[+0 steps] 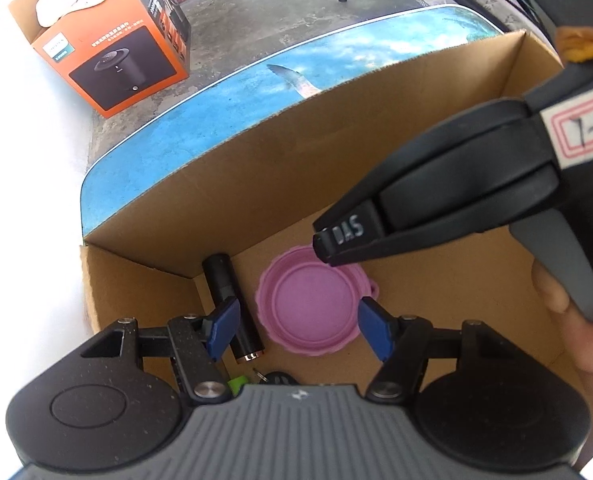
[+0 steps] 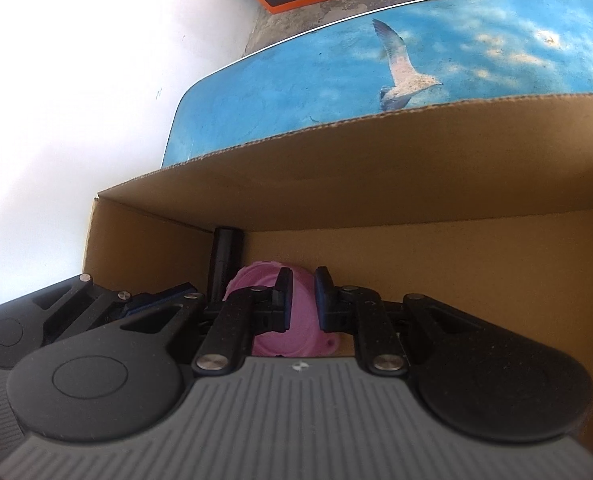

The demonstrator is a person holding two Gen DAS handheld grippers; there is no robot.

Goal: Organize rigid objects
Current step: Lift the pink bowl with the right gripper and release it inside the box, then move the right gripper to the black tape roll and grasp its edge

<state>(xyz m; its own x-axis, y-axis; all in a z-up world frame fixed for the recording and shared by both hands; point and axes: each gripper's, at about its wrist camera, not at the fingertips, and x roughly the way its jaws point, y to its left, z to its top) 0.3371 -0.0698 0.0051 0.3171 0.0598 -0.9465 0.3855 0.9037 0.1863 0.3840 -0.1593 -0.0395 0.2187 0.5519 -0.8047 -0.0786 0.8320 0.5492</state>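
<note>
Left wrist view: your open brown cardboard box (image 1: 376,152) holds a pink ribbed silicone bowl (image 1: 312,308) (light, floppy, so pinch its rim), with a black cylinder (image 1: 232,304) beside it; left gripper (image 1: 300,328) gapes empty, right gripper (image 1: 328,248) clenched on nothing.
</note>
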